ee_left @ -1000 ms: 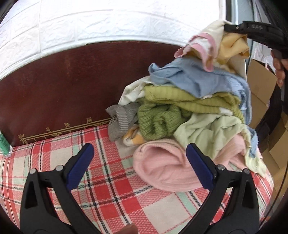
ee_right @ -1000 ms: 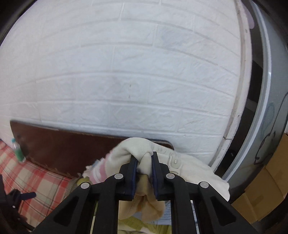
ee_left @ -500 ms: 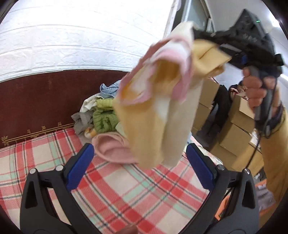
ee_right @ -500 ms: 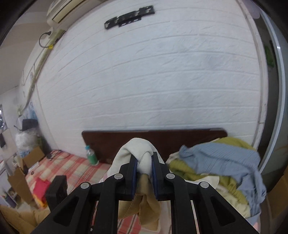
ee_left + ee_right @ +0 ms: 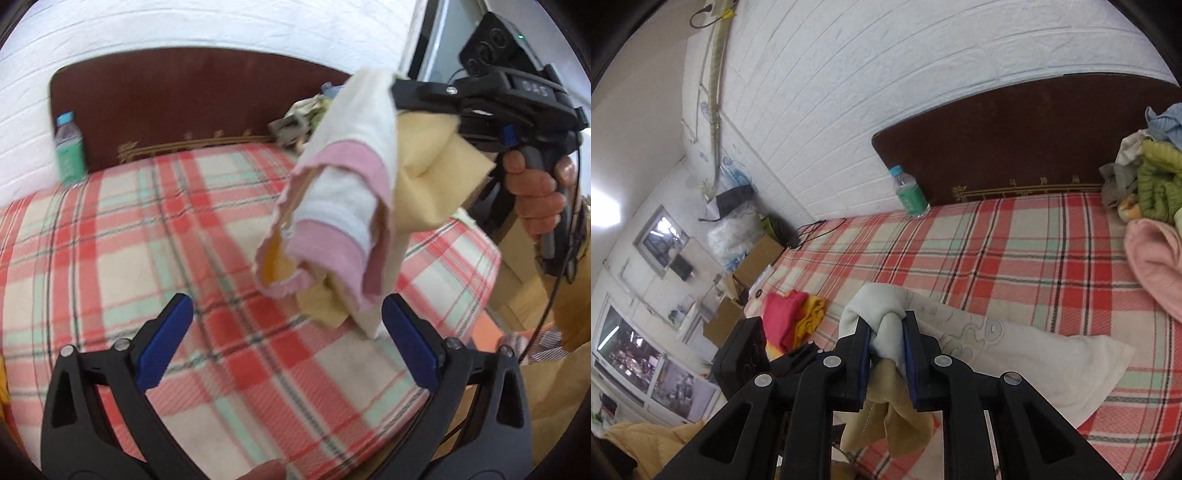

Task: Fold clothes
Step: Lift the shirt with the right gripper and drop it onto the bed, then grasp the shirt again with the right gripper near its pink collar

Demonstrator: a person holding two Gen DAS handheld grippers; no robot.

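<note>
Cream garment (image 5: 354, 184) pinched bunched by right gripper (image 5: 886, 343), hung limp, light; pink hem (image 5: 325, 273) judged best hold; left gripper (image 5: 284, 339) spread, empty.

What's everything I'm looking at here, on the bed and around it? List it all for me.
Garment: one, cream with pink bands and yellow lining, hanging over the bed.
Clothes pile: one heap, blue, green, grey, pink, by the headboard.
Folded clothes: red and yellow, at the bed's far edge.
Bedspread: one, red-green plaid.
Headboard: one, dark brown.
Bottle: one, green label, beside the headboard.
Cardboard boxes: brown, beside the bed.
Left gripper: black, blue pads, open.
Right gripper: black, clamped on the garment.
Hand: one, on the right gripper's handle.
</note>
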